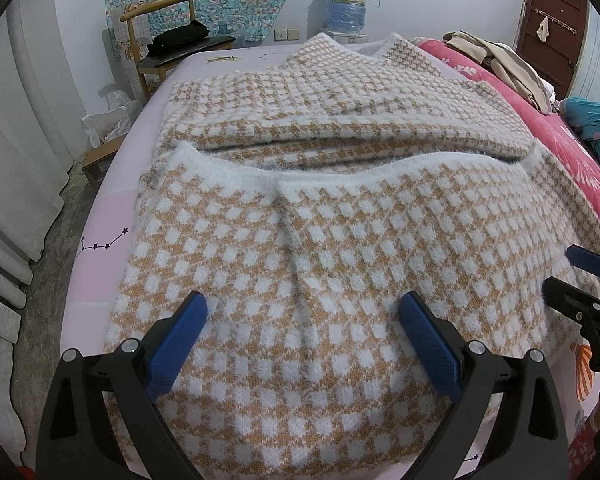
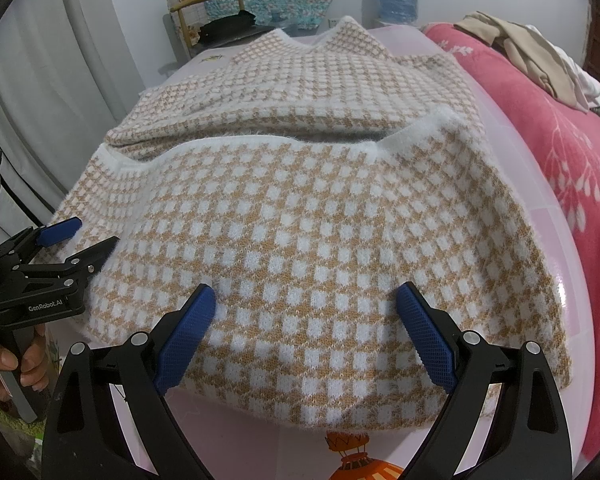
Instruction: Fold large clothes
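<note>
Both grippers spread wide over the near fold of the checked sweater, nothing held.

The sweater lies on the pink sheet of the bed, its lower part already doubled up so the white hem runs from 9 to 3 o'clock across the middle. The left gripper and the right gripper each hover at 6 o'clock with fingers parted, the knit between them but not pinched. To my eye the step in hand is the next fold: each gripper should bite the near folded edge through both layers, well apart, then lift evenly and carry it toward the collar at 12 o'clock. The fuzzy knit looks stretchy, so uneven lifting may skew the hem.
</note>
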